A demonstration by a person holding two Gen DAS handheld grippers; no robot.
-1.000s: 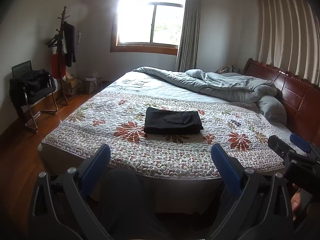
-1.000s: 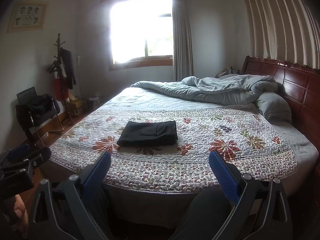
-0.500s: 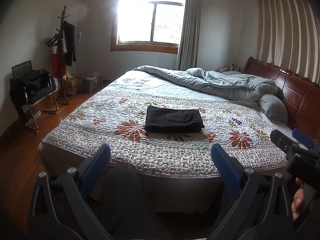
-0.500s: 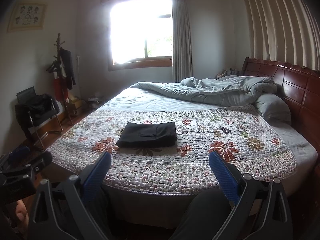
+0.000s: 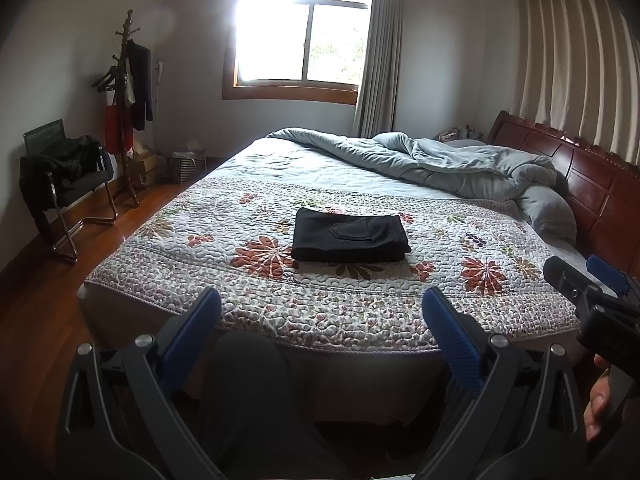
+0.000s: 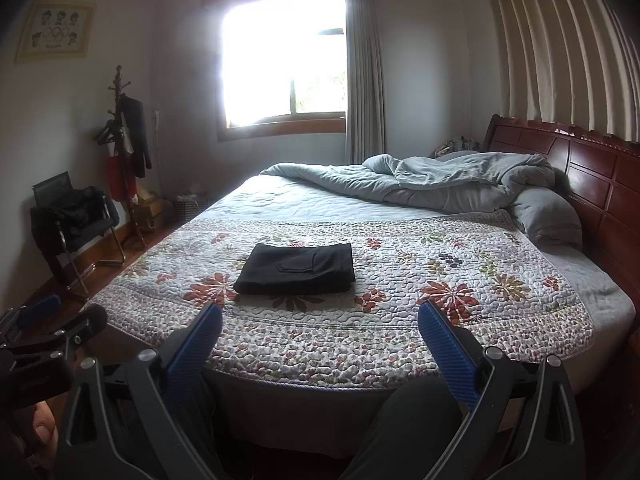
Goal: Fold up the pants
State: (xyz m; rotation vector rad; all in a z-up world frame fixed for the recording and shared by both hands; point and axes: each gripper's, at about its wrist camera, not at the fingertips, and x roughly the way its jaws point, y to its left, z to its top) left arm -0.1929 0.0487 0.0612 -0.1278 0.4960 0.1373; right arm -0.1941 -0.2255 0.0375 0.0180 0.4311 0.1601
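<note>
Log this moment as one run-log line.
pants: folded, flat on floral quilt | left gripper: open, empty, off bed | right gripper: open, empty, off bed

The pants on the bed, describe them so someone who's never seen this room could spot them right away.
Start at the big bed with the dark red wooden headboard. Its near half is covered by a floral quilt, and the pants lie on that quilt, toward its left. They are a flat, folded black rectangle with a pocket flap on top, the only plain dark thing on the patterned cover.
</note>
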